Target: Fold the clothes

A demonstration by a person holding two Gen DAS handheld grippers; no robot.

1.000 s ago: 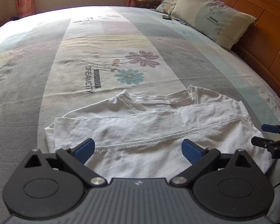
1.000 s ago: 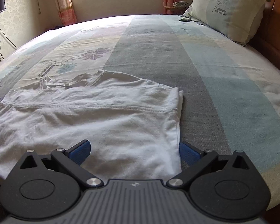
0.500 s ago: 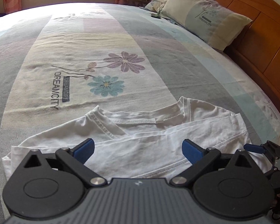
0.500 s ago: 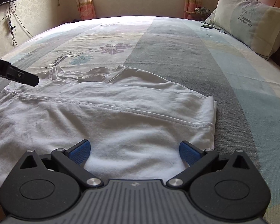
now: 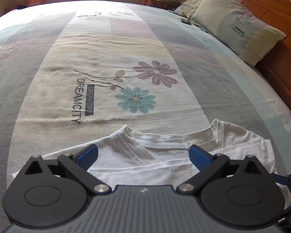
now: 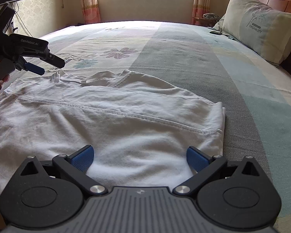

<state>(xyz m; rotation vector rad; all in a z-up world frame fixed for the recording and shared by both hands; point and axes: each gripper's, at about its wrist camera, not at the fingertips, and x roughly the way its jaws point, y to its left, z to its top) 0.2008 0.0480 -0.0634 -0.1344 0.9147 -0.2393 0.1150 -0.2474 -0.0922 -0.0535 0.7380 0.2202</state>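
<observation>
- White T-shirt (image 6: 110, 120) lies partly folded on the bed (image 5: 87, 58), collar away from both cameras.
- Left gripper (image 5: 143, 156) hovers near the collar, fingers spread.
- Right gripper (image 6: 138, 158) over the hem side, fingers spread wide, gripping nothing.

Bed (image 5: 48, 62): my striped, flowered sheet covers it.
White shirt (image 6: 110, 120): lying at 6 o'clock.
Pillow (image 5: 240, 29): at 2 o'clock.
</observation>
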